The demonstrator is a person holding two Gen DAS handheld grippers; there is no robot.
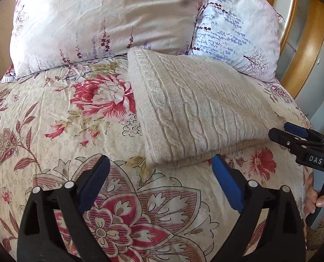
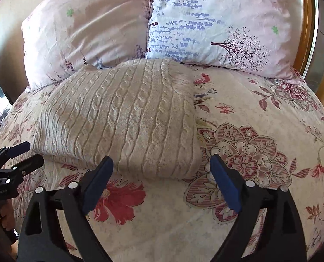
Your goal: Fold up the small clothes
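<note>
A cream cable-knit sweater (image 1: 194, 109) lies folded into a thick rectangle on the floral bedspread (image 1: 74, 131). It also shows in the right wrist view (image 2: 122, 118). My left gripper (image 1: 161, 163) is open and empty, just short of the sweater's near edge. My right gripper (image 2: 161, 166) is open and empty, its fingertips at the sweater's near edge. The right gripper also shows at the right edge of the left wrist view (image 1: 280, 131), open beside the sweater's corner. The left gripper shows at the left edge of the right wrist view (image 2: 31, 152), open.
Two floral pillows (image 1: 105, 19) (image 1: 238, 28) lean at the head of the bed behind the sweater. A wooden headboard (image 1: 306, 43) curves at the right. The bedspread (image 2: 260, 131) extends right of the sweater.
</note>
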